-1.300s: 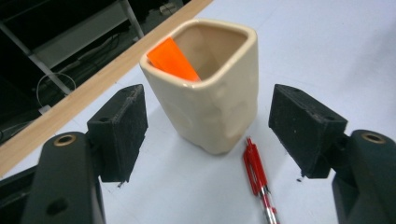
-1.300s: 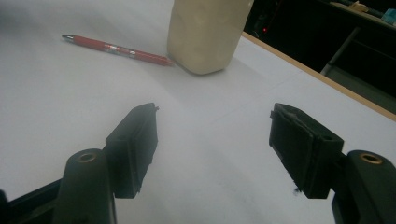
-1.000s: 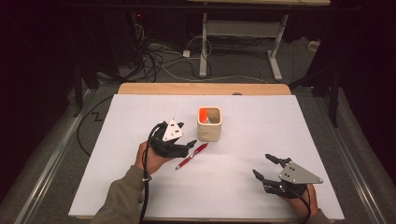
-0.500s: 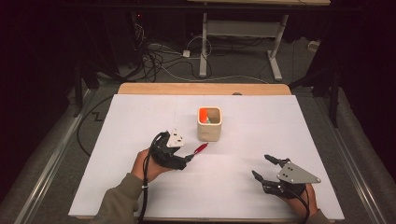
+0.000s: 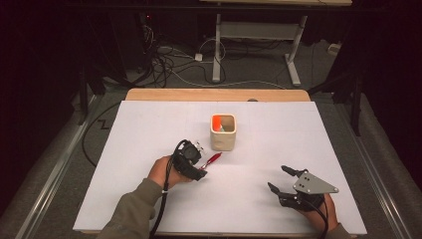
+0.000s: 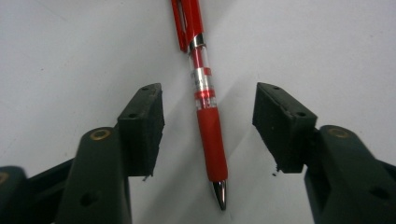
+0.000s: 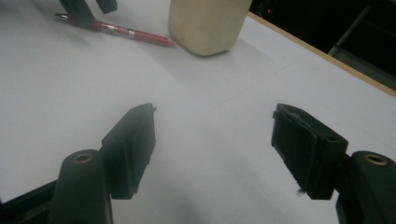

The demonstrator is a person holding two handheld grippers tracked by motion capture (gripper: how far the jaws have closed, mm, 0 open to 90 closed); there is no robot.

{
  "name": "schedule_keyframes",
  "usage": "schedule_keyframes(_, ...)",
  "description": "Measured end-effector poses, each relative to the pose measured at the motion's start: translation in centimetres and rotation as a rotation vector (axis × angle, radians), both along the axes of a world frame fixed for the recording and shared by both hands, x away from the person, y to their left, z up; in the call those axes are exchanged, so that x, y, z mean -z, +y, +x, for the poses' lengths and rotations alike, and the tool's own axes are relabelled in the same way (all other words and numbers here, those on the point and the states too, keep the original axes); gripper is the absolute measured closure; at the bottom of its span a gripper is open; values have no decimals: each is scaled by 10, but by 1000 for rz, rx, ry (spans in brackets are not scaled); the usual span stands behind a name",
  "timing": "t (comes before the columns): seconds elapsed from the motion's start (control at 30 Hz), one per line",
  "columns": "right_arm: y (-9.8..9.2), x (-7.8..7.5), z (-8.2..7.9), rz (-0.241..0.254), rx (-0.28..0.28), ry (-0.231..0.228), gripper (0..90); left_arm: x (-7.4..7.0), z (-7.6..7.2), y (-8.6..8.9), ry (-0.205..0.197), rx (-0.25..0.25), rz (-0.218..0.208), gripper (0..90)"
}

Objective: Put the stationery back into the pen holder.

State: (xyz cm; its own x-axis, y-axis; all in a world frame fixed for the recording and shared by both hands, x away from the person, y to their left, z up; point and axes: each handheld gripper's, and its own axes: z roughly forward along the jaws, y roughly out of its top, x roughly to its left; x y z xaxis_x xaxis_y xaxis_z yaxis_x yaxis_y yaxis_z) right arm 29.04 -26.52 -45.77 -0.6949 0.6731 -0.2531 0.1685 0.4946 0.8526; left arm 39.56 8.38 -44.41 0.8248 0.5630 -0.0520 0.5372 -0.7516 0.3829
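Red pen (image 6: pixel 207 116) lies flat on the bench (image 5: pixel 149 124), near the cup (image 5: pixel 223 132). Left gripper (image 6: pixel 208 126) straddles its grip, fingers (image 6: pixel 142 126) just closing, not yet touching. Right gripper (image 7: pixel 212 149) idle, fingers apart. Step: grasping; next, clamp squarely.

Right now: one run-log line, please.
left gripper: jaws just closing, astride red pen, pads not touching | right gripper: open, holding nothing | cream cup: upright beyond pen

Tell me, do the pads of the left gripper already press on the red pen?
No, in the left gripper view the red pen lies between the two pads, with bare table showing on both sides of it.
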Motion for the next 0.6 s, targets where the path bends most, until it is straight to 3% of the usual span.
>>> schedule_keyframes(0.13, 1, 1, 1, -10, -5, 8, 309, 3, 10, -8, 40, 5, 39, 515)
schedule_keyframes(0.27, 0, 1, 1, -13, -5, 8, 309, 2, 13, -11, 42, 7, 59, 580)
schedule_keyframes(0.33, 0, 1, 1, -13, -6, 11, 309, 1, 13, -11, 50, 22, 62, 670)
schedule_keyframes(0.43, 1, 2, 1, -17, -10, 12, 309, 1, 14, -13, 54, 42, 69, 735)
schedule_keyframes(0.6, 3, 1, 1, -22, -14, 12, 310, 1, 12, -13, 40, 46, 71, 767)
